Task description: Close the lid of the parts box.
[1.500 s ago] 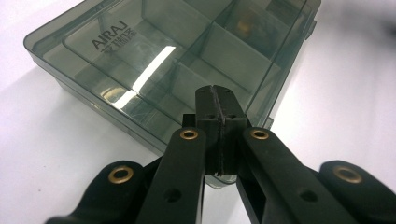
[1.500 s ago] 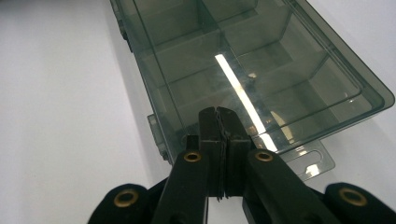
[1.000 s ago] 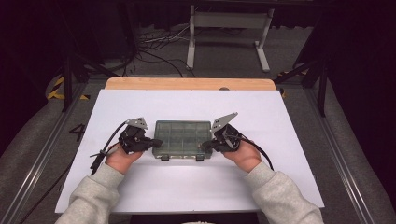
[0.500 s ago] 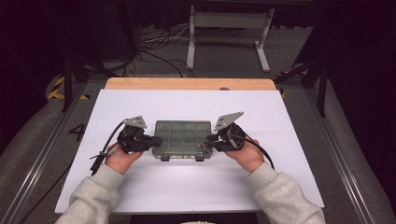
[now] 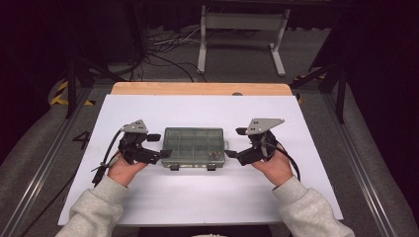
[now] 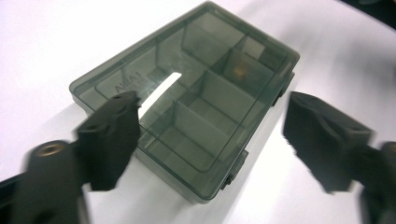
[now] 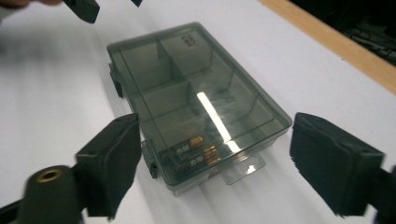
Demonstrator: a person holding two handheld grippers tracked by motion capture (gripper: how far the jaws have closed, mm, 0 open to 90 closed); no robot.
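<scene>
A: How much room was there around the box?

B: Plenty. The smoky, see-through compartment box (image 5: 193,147) lay flat near the middle of the white tabletop (image 5: 207,202), with bare surface open in front of it and behind it, up to the wooden strip (image 5: 197,89) along the far edge. Its two latches faced the person's side.

A: And the grippers?

B: The left gripper (image 5: 155,146) sat just beside the box's left end, and the right gripper (image 5: 236,143) stood a little off its right end, near the small hang tab (image 7: 241,169). Each was held in a hand with a grey sleeve (image 5: 94,212) behind it.

A: Were they gripping anything?

B: No. In the left gripper view the black fingers (image 6: 109,140) stood wide apart, with the box's near corner between them, and nothing was clamped. In the right gripper view the fingers (image 7: 112,161) were spread just as wide, either side of the tab end, and held nothing.

A: What was inside the box?

B: The lid was closed, and dividers split the inside into several compartments. At the tab end, one compartment held a few small batteries (image 7: 196,151) lying side by side. A small yellowish spot showed in one compartment in the left gripper view, too blurred to tell what it was. The other compartments looked empty.
</scene>
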